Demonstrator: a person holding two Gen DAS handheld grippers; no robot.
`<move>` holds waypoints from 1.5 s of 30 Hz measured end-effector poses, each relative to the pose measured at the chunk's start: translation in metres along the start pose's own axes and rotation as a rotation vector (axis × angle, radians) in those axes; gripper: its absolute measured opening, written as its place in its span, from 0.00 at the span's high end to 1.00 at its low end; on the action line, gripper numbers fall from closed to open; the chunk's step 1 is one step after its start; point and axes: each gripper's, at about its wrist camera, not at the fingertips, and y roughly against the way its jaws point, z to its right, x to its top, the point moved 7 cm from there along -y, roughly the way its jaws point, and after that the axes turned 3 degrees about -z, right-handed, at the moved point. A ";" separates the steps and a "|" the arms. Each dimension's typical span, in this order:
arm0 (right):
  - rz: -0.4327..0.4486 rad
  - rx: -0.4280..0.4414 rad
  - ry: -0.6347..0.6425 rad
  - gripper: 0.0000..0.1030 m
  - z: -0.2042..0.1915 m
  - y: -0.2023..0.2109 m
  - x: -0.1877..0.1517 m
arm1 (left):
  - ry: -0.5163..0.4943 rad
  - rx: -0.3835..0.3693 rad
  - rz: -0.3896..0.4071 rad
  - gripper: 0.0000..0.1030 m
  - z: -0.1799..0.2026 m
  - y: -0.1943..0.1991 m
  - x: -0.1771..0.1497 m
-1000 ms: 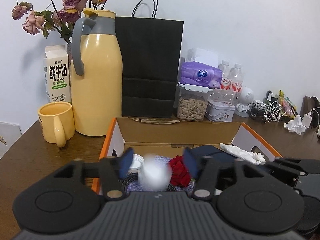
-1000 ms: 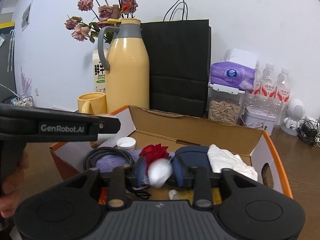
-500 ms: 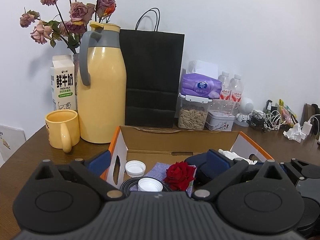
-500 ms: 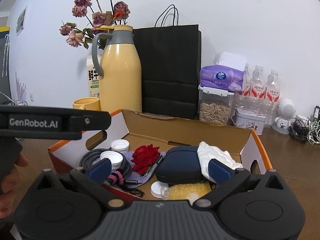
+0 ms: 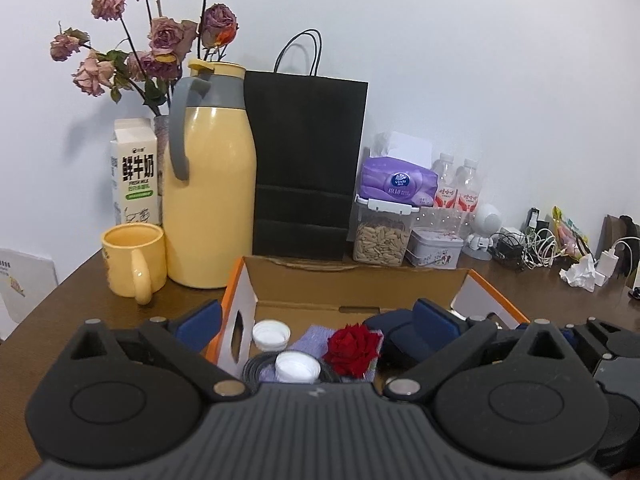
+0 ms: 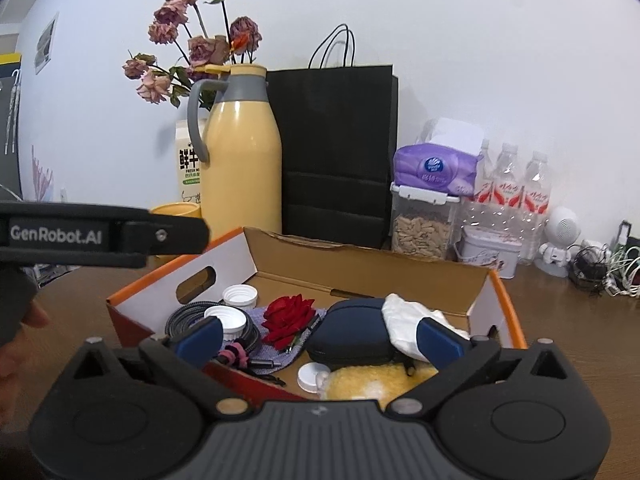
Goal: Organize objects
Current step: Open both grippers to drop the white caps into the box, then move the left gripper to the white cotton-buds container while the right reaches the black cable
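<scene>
An open cardboard box [image 6: 360, 260] with orange edges sits on the brown table. In it lie white caps [image 6: 226, 317], a red rose [image 6: 290, 316], a coiled dark cable [image 6: 182, 316], a navy case [image 6: 352, 330], a white cloth [image 6: 408, 320], a yellow fluffy item [image 6: 372, 382] and another cap [image 6: 311, 376]. The box [image 5: 360, 284], rose [image 5: 354, 344] and caps [image 5: 298, 366] also show in the left wrist view. My left gripper [image 5: 316, 320] is open and empty over the box's left end. My right gripper [image 6: 316, 334] is open and empty above the box's near side.
Behind the box stand a yellow jug [image 5: 210, 208], a yellow mug [image 5: 134, 260], a milk carton [image 5: 134, 176], a black paper bag [image 5: 306, 164], a seed jar [image 5: 382, 236], a tin [image 5: 436, 248], water bottles and tangled cables [image 5: 532, 244].
Both grippers have opened. The white caps they held a second ago now lie in the box. Both grippers have drawn back and upward.
</scene>
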 end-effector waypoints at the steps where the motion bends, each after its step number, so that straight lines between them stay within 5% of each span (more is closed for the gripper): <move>1: 0.000 -0.002 0.002 0.00 0.001 0.006 -0.001 | 0.002 -0.004 -0.001 0.00 -0.001 0.006 -0.002; 9: -0.027 -0.007 -0.007 0.00 0.012 0.048 -0.027 | 0.018 0.009 -0.094 0.00 -0.010 0.040 -0.041; 23: -0.148 -0.031 -0.065 0.00 0.041 0.057 -0.086 | 0.032 0.050 -0.329 0.00 -0.005 0.027 -0.106; 36: -0.213 -0.029 -0.090 0.00 0.042 0.041 -0.100 | 0.168 0.076 -0.362 0.00 -0.021 0.022 -0.124; 39: -0.223 -0.033 -0.096 0.00 0.043 0.039 -0.101 | 0.175 0.053 -0.348 0.09 -0.021 0.023 -0.123; 41: -0.227 -0.038 -0.098 0.00 0.044 0.038 -0.102 | 0.173 0.035 -0.337 0.33 -0.019 0.024 -0.123; 45: -0.244 -0.051 -0.108 0.00 0.046 0.036 -0.103 | 0.175 0.007 -0.326 0.35 -0.020 0.024 -0.122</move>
